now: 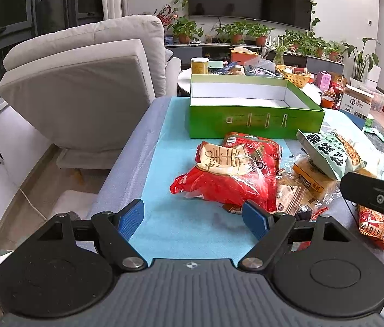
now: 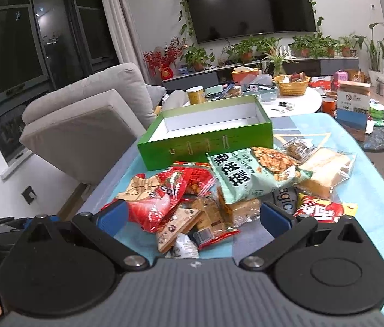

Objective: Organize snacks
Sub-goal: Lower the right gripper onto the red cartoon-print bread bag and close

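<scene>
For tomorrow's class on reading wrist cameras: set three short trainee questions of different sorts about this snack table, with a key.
1. True or false: the green box already holds snacks.
2. Which lies nearest the box: A red bag, B pale green bag, C neither, both in it?
3. Fill in: both grippers, left gripper and right gripper, are ____.

Key: 1 false, it is empty; 2 B; 3 open.

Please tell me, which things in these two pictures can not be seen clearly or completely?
- Small packets under the pile: right wrist view, covered by the red bag and pale green bag.
- Red packet: left wrist view, partly hidden by the right claw's body.
- Green box floor: left wrist view, mostly hidden by its front wall.
- Clutter on the white table: too small.
</scene>
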